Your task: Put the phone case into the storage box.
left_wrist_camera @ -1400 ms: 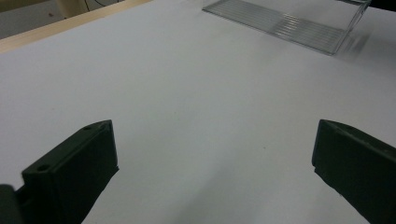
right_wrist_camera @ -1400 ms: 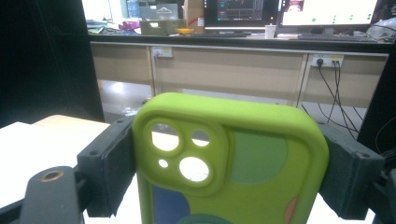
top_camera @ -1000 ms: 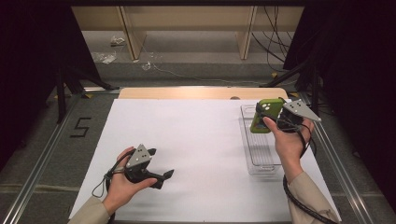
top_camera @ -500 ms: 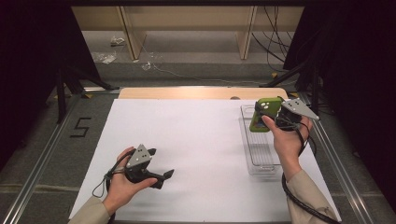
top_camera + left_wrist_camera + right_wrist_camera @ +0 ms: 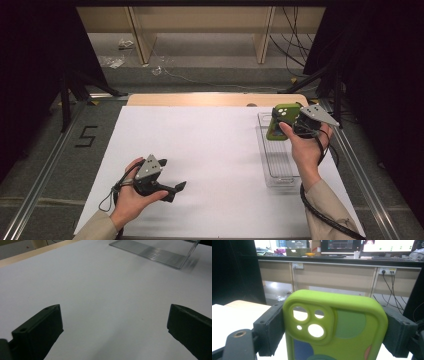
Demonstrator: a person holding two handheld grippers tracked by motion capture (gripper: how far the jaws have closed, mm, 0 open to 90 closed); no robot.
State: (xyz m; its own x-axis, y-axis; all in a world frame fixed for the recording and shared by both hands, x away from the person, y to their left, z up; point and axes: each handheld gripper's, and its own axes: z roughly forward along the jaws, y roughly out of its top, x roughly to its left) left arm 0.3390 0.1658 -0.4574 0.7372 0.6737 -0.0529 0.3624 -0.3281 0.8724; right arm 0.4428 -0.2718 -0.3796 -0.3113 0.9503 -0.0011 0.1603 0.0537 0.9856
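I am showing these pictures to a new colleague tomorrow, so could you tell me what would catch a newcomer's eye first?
The bright green phone case stands out most: the right gripper clamps it by its two long edges, above the far end of a clear plastic tray at the right of the white table. At the near left, the left gripper rests with its jaws open and nothing between them.

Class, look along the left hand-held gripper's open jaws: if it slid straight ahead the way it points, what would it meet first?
The left hand-held gripper has bare white table surface ahead of it. Beyond that lies the clear plastic tray, probably the first thing it would meet, though it sits slightly to the right of the line and depth is hard to judge.
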